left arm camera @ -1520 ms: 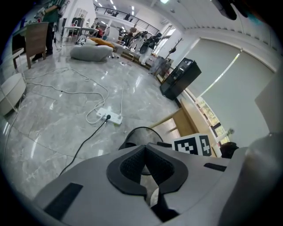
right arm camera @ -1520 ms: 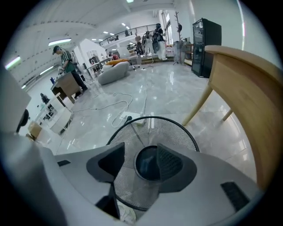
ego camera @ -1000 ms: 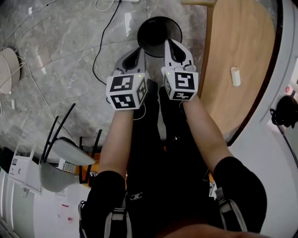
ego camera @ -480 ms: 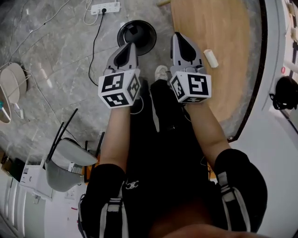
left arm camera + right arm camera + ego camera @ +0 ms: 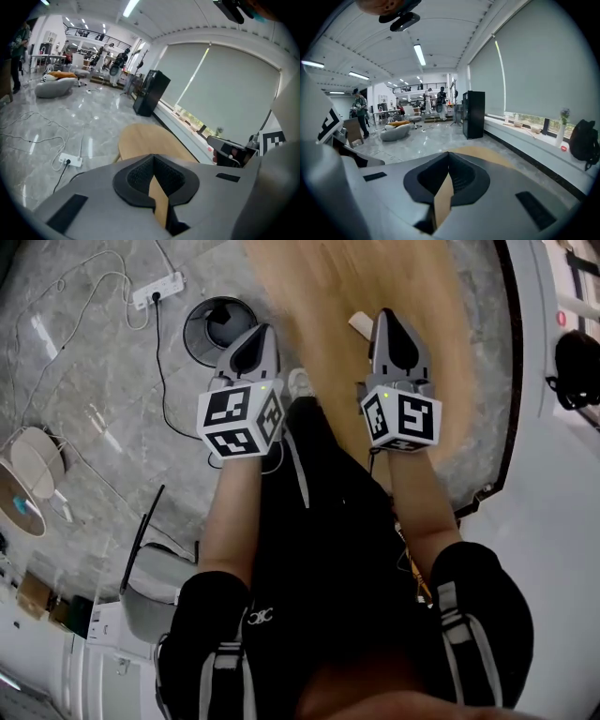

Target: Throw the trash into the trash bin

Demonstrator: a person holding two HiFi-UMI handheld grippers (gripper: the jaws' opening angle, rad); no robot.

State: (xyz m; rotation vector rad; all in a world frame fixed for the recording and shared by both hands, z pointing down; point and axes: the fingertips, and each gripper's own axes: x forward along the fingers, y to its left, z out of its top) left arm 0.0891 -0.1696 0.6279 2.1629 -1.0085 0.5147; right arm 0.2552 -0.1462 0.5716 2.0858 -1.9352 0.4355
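The black round trash bin (image 5: 212, 329) stands on the grey floor, just left of my left gripper (image 5: 259, 332). A small white roll of trash (image 5: 359, 324) lies on the round wooden table (image 5: 309, 306), right beside my right gripper (image 5: 387, 317). Both grippers point forward side by side over the table's near edge. In the left gripper view the left gripper (image 5: 153, 158) has its jaws together with nothing between them, and only the wooden tabletop (image 5: 145, 140) shows past them. The right gripper (image 5: 448, 165) is shut and empty too.
A white power strip (image 5: 157, 289) with cables lies on the floor behind the bin. A round white object (image 5: 33, 470) and a grey chair (image 5: 150, 582) stand at the left. A black backpack (image 5: 574, 367) sits on the window ledge at right.
Both grippers have risen and swung from over the bin toward the table. The bin now lies to their left, and the white roll is next to the right gripper. Both stayed shut.
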